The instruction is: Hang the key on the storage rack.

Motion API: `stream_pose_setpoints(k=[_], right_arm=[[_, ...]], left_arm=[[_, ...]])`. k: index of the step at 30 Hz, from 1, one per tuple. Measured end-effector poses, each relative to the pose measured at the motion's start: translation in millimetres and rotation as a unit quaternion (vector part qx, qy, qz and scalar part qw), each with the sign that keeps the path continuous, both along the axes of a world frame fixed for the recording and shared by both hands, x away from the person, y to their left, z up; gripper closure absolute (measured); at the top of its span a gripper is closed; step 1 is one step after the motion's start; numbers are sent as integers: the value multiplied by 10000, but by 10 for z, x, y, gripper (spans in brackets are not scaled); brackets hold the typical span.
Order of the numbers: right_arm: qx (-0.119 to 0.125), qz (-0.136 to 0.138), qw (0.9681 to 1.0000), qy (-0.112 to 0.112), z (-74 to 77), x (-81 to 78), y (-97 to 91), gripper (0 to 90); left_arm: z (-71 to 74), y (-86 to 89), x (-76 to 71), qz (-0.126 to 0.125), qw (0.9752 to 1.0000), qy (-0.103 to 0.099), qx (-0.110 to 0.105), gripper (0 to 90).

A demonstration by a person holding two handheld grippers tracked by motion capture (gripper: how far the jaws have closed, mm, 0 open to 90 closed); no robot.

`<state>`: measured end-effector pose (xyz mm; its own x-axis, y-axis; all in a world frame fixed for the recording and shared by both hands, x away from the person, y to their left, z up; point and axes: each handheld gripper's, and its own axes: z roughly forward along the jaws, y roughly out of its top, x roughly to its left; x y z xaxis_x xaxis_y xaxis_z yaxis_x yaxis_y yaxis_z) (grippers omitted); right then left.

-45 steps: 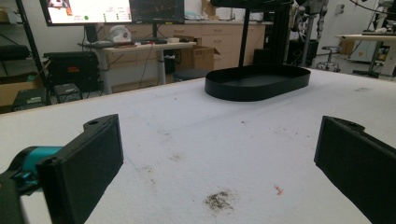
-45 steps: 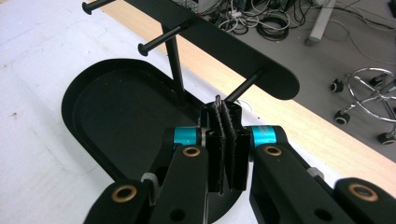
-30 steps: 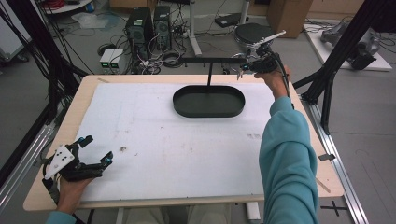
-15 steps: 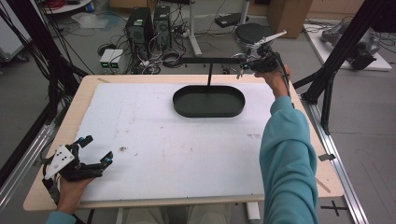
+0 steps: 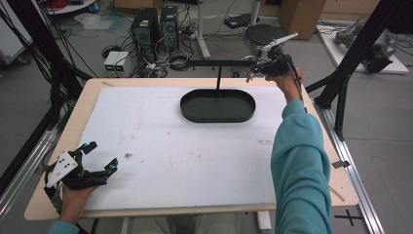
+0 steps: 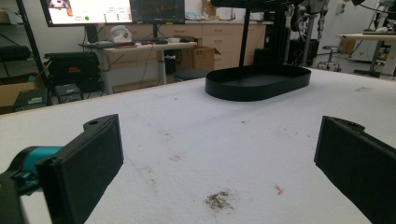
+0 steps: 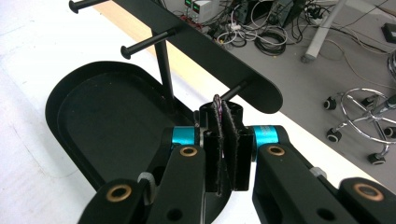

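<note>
A black stand has an oval tray base (image 5: 217, 106) and a horizontal bar (image 5: 219, 63) with pegs on a thin post. My right gripper (image 5: 253, 73) is held up at the bar's right end. In the right gripper view its jaws (image 7: 223, 112) are shut on a thin purple cord (image 7: 217, 103), right in front of the end peg (image 7: 233, 89). How the cord sits on the peg is hidden by the pads. My left gripper (image 5: 102, 156) rests at the table's front left corner, open and empty, with bare white table between its jaws (image 6: 219, 168).
The white table cover (image 5: 170, 146) has a few dirt specks (image 6: 218, 199). Black frame posts (image 5: 341, 92) stand at the table's right, and computers and cables (image 5: 156, 29) lie on the floor behind. The tray (image 7: 107, 107) holds nothing.
</note>
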<state>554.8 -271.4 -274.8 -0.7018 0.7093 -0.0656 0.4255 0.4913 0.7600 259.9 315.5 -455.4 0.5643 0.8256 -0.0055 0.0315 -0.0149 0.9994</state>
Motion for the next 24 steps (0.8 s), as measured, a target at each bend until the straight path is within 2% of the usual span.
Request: stream_pose_setpoints(k=[2, 7, 12, 16, 17, 18, 19, 22, 24], right_arm=[[2, -29, 10000, -4, 0, -1, -9, 859], [95, -119, 9997, -179, 45, -23, -68, 859], [179, -180, 9996, -104, 57, -41, -108, 832], [313, -147, 9994, -50, 60, -56, -98, 725], [295, -189, 9994, -74, 63, -64, -87, 666], [336, -219, 9992, -70, 63, -68, -83, 567], [470, -334, 9983, -26, 63, -78, -75, 446], [572, -637, 9963, 66, 70, -114, -49, 115], [709, -677, 9950, 177, 77, -148, -41, 6]], left_arm=[[0, 0, 0, -2, 10000, 1, -3, 17], [0, -1, 1, -1, 10000, 3, 2, 17], [1, -1, 0, 1, 10000, 4, 17, 17], [1, 0, 0, -2, 10000, 3, 14, 17], [1, 0, 0, -1, 10000, 6, 3, 17], [1, 2, 1, 0, 10000, 4, 4, 17], [1, 2, 1, 3, 10000, 9, -2, 17], [0, 3, 1, 6, 10000, 7, -7, 17], [1, 3, 2, 3, 10000, 16, -13, 17]])
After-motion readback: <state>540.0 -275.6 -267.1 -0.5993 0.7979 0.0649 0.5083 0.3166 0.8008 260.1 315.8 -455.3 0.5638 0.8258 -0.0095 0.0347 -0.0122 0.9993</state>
